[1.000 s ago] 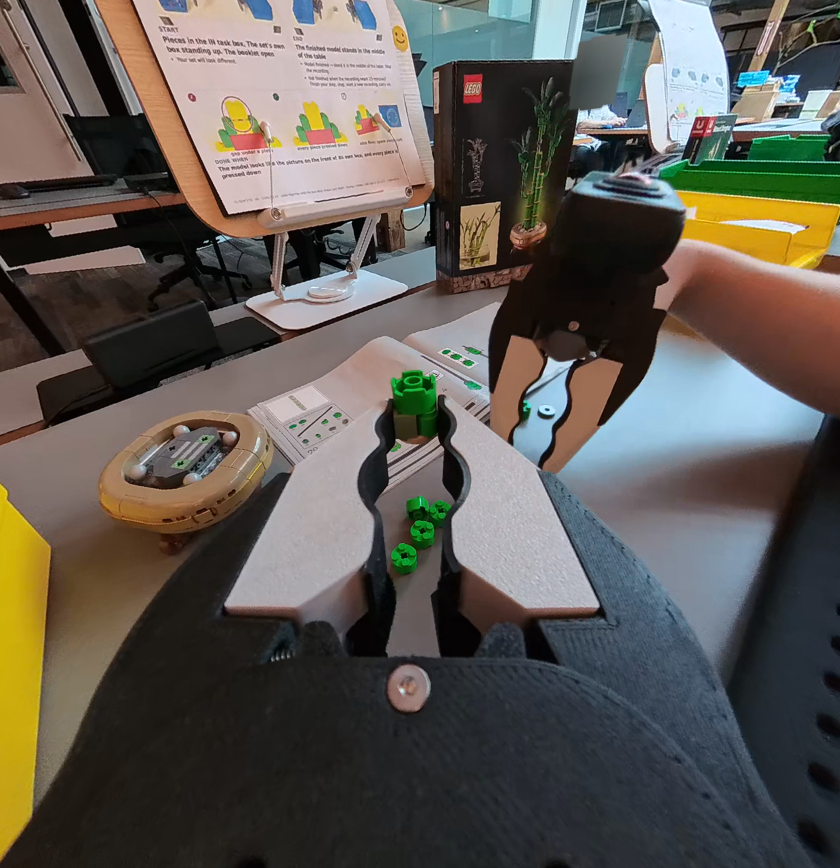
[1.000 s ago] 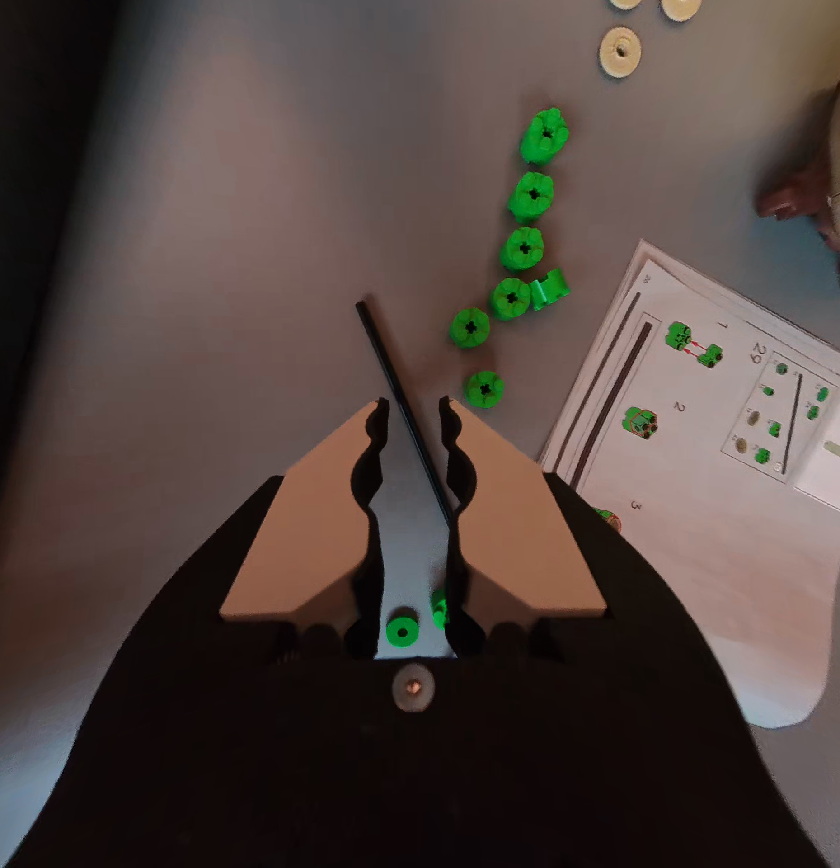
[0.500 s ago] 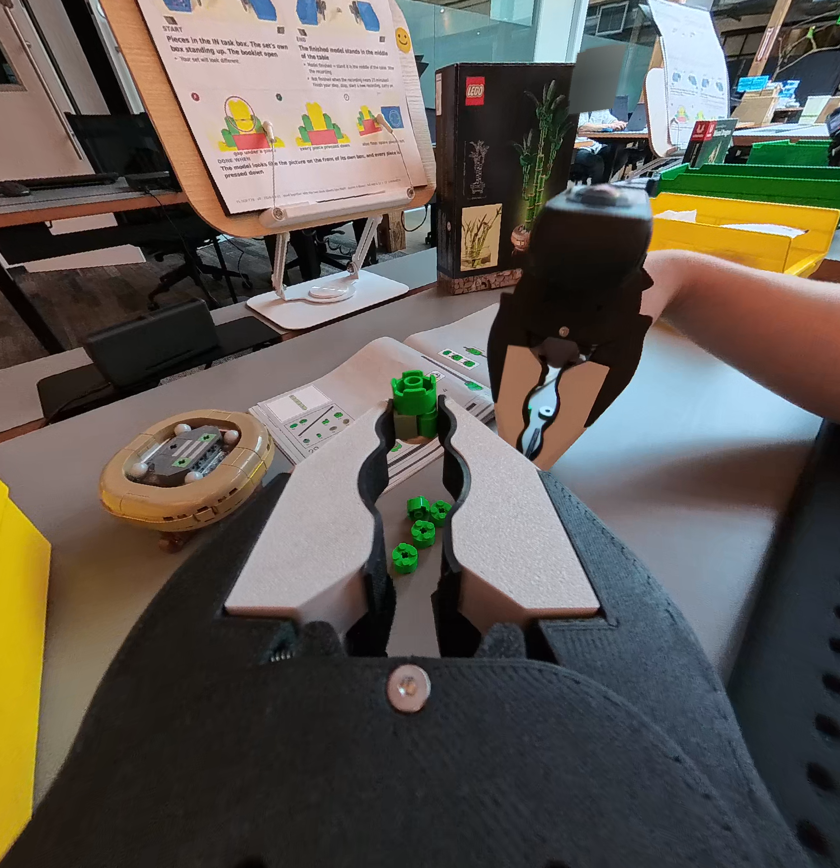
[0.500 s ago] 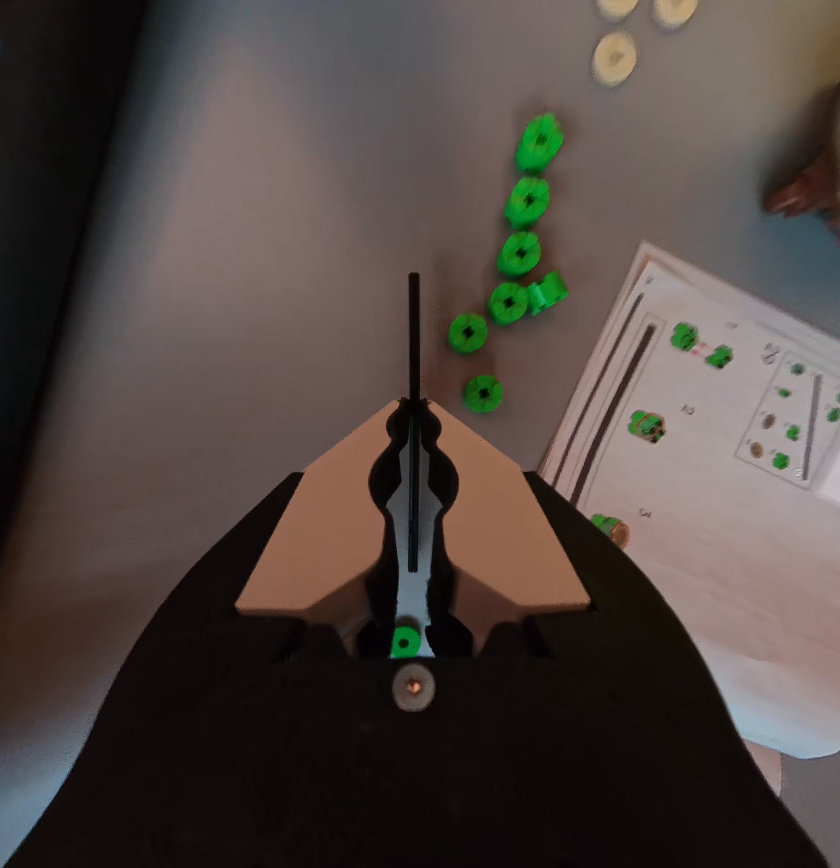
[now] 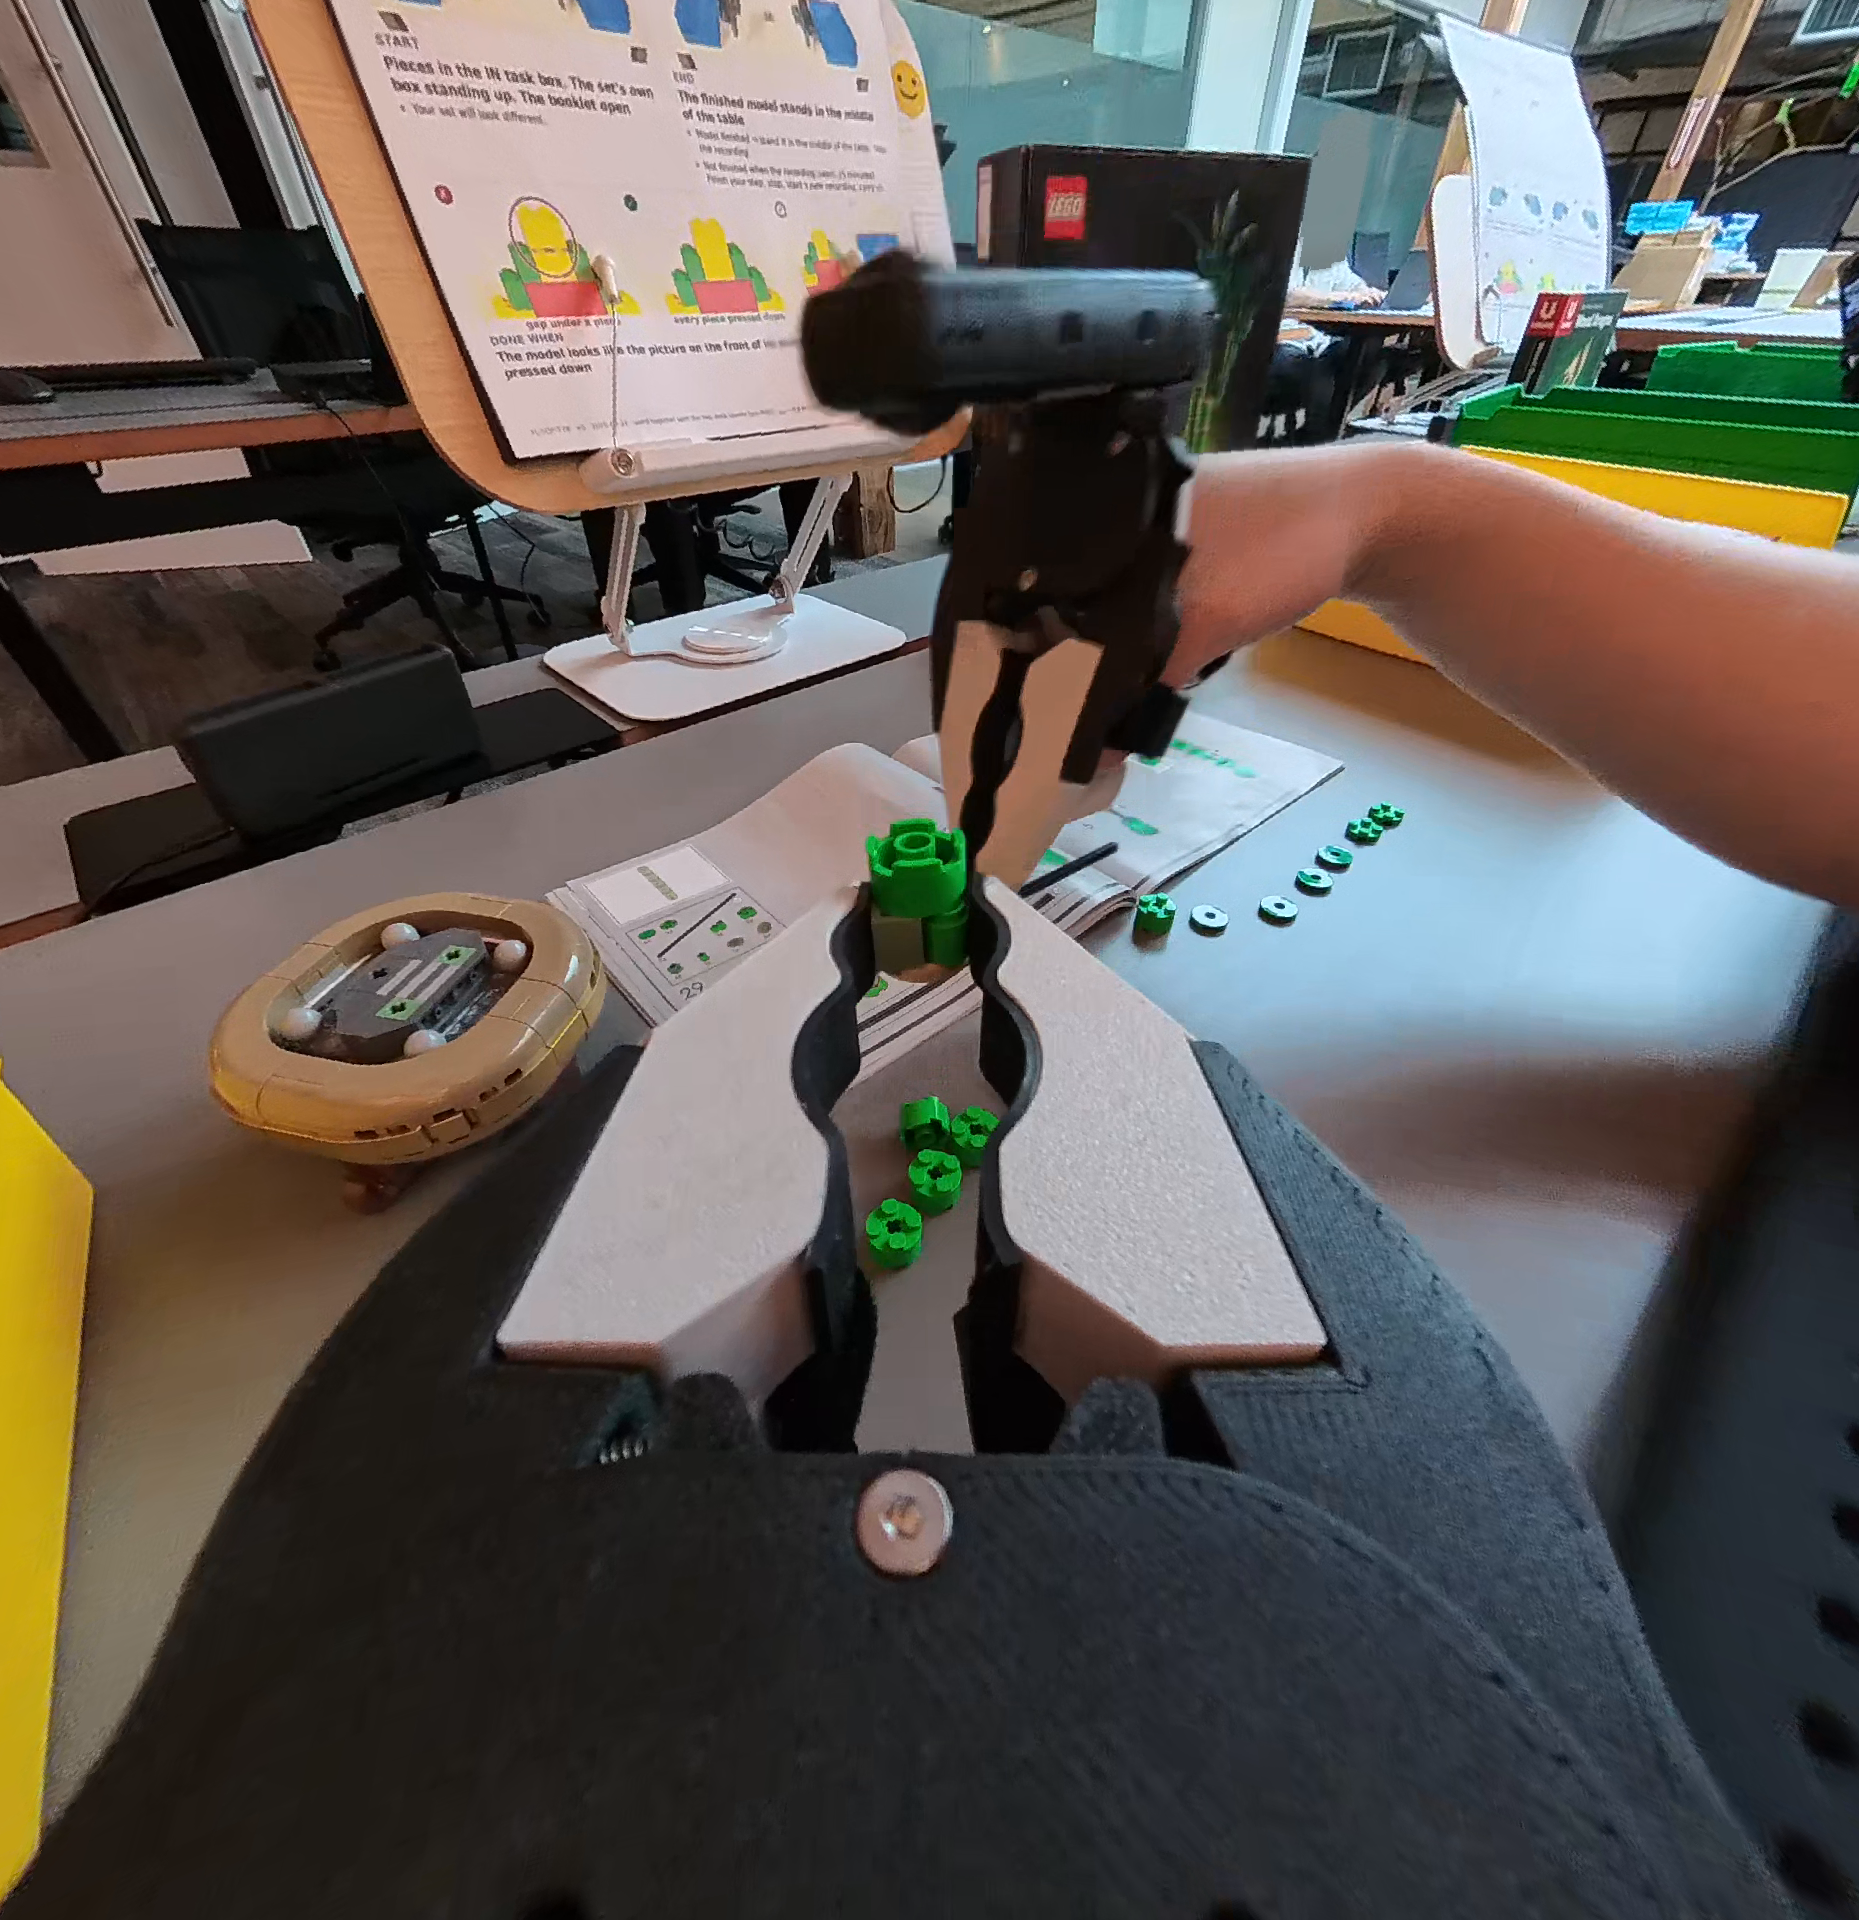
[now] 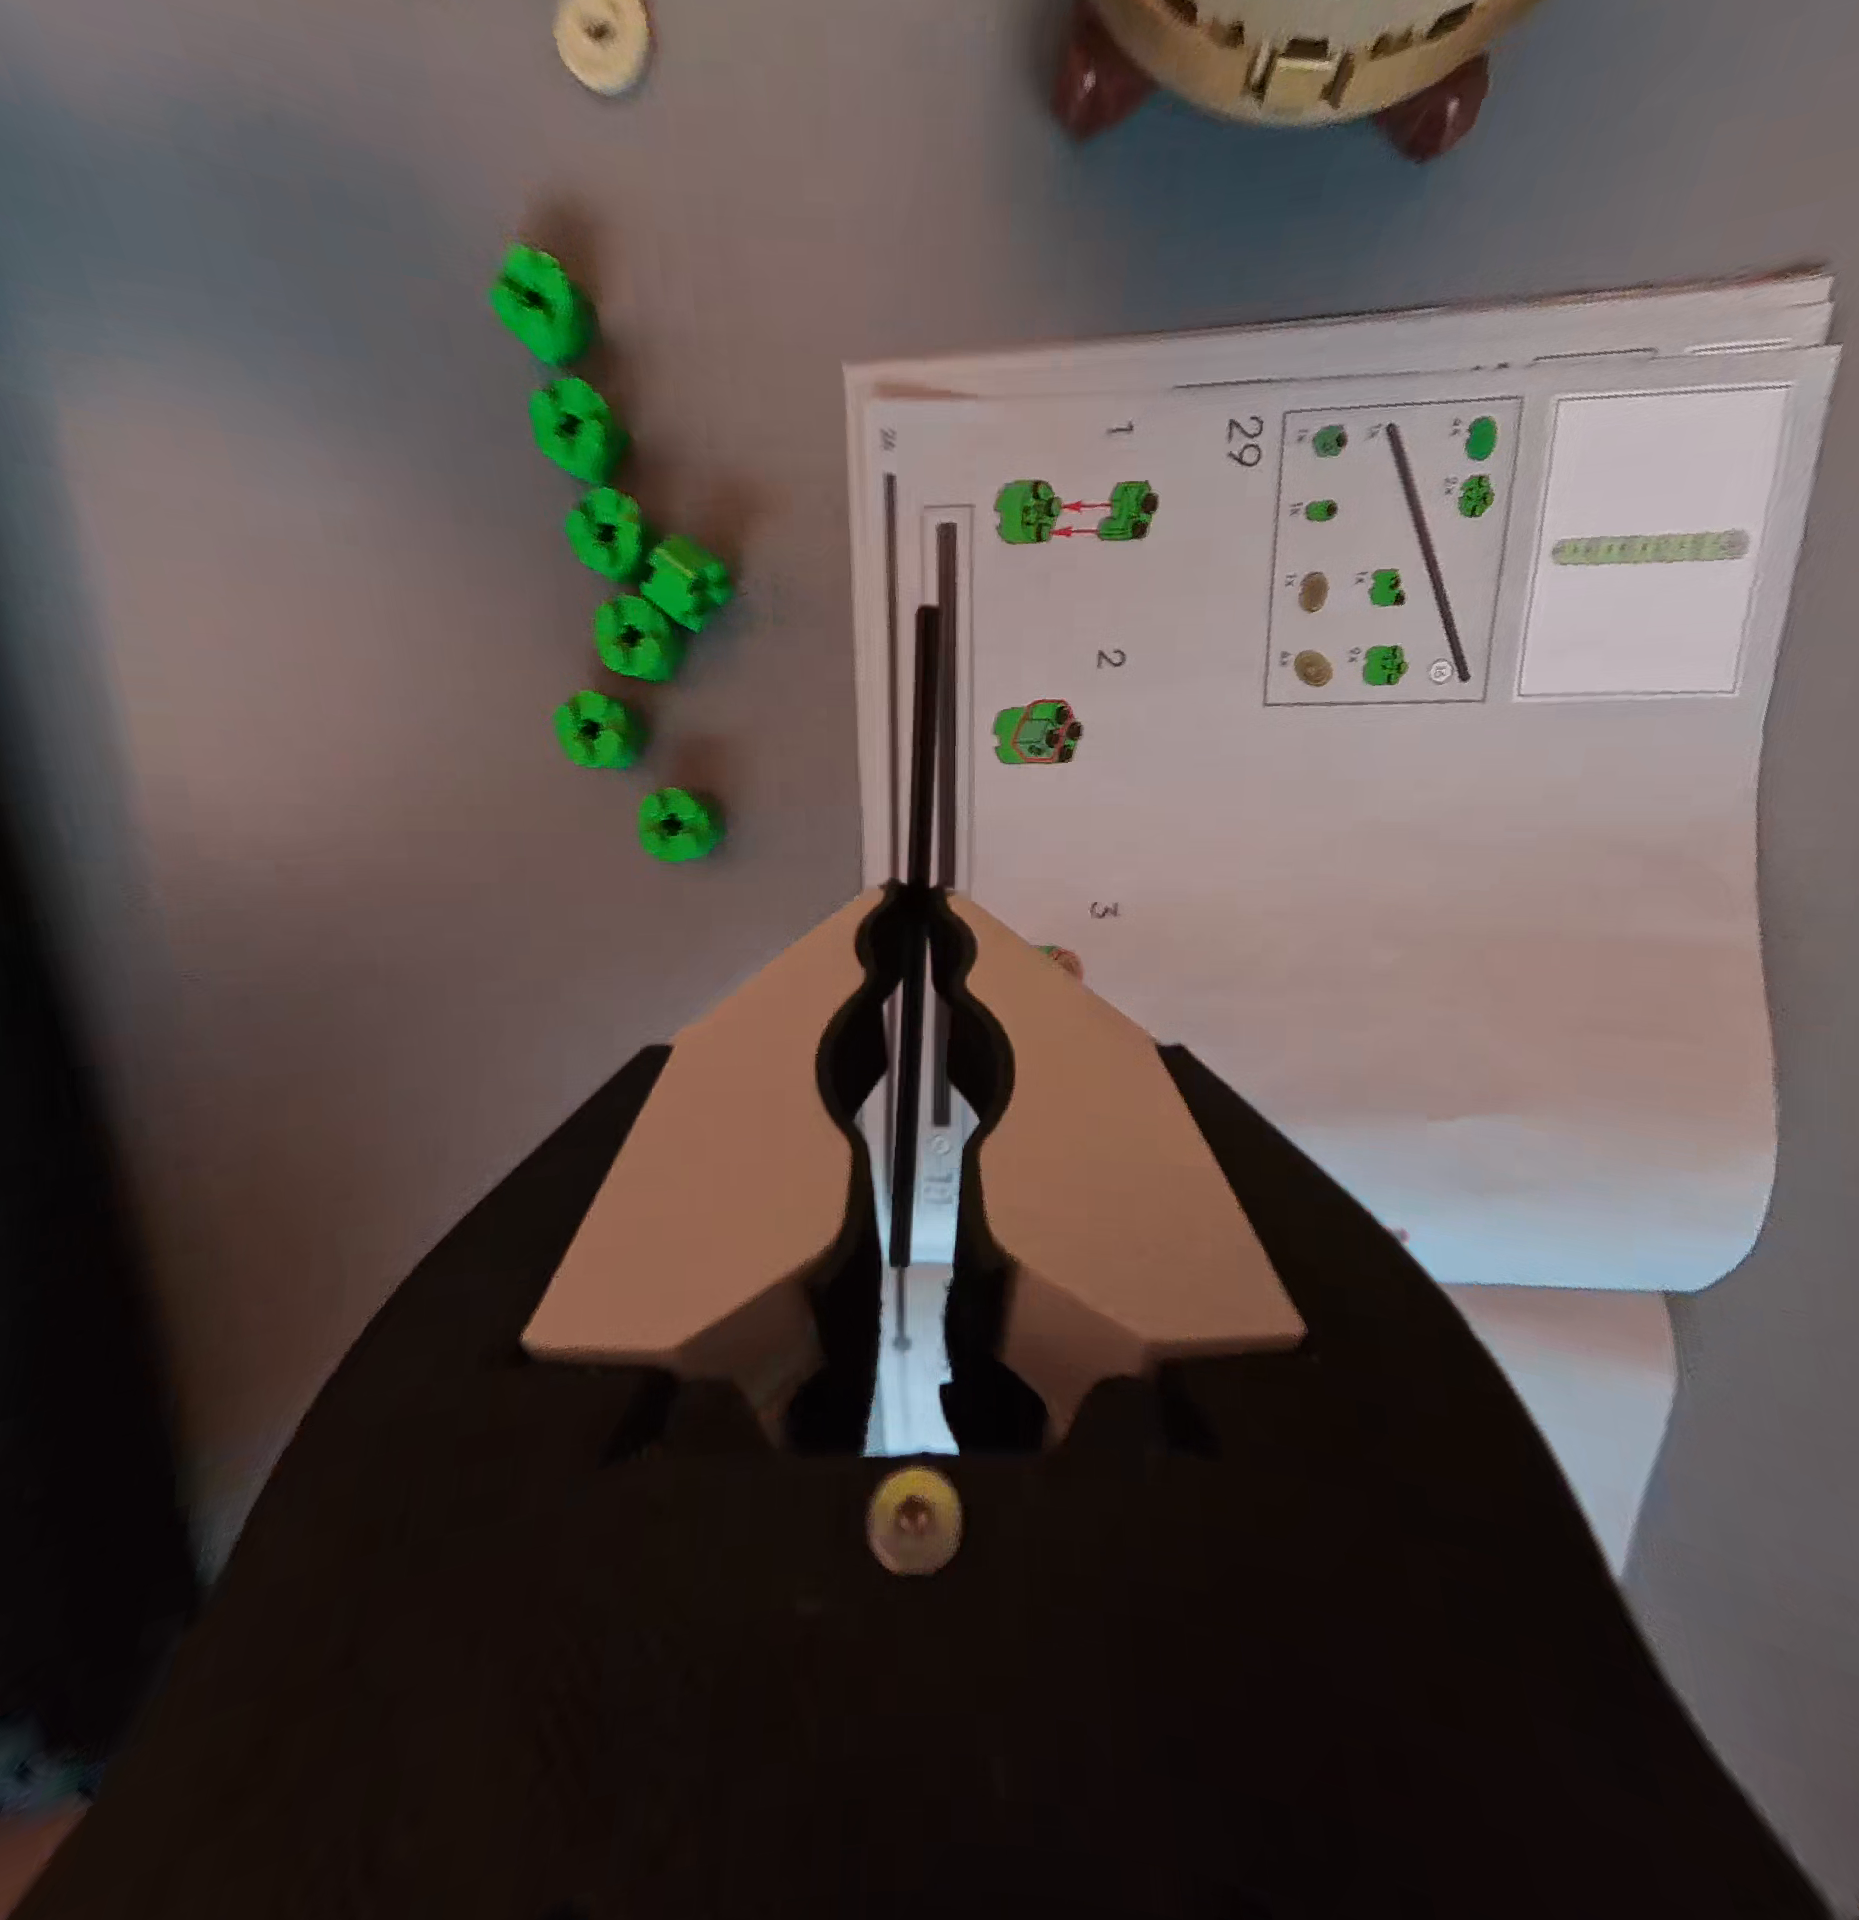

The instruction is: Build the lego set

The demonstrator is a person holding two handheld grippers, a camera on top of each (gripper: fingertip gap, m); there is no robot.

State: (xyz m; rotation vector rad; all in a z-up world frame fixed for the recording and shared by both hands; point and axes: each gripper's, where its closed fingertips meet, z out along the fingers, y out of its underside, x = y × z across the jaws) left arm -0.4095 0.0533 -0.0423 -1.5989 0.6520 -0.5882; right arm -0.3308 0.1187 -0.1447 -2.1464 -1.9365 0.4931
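My left gripper [image 5: 914, 920] is shut on a small stack of green round bricks [image 5: 914, 868] and holds it upright above the table. My right gripper [image 6: 909, 894] is shut on a thin black rod [image 6: 920, 769] that sticks out past its tips, over the open instruction booklet [image 6: 1320, 935]. In the left wrist view the right gripper [image 5: 992, 831] points down, just right of the green stack. Several loose green round bricks [image 6: 603, 530] lie on the grey table left of the booklet; they also show between my left fingers [image 5: 930, 1174].
A tan round base model [image 5: 405, 1023] sits on the table at the left, and a tan round plate [image 6: 601, 42] lies near it. A row of small green pieces [image 5: 1278, 909] lies at the right. A yellow bin [image 5: 11, 1351], the set's box [image 5: 1133, 239] and an instruction board [image 5: 644, 260] stand around. Across from one pair of fingers to the other is roughly 15 cm. The tan round plate [image 6: 601, 42] is about 15 cm from both grippers' fingertips.
My right gripper shut on the black rod that lay on the table, lifted it and carried it over the booklet towards the green stack. My left gripper held still.
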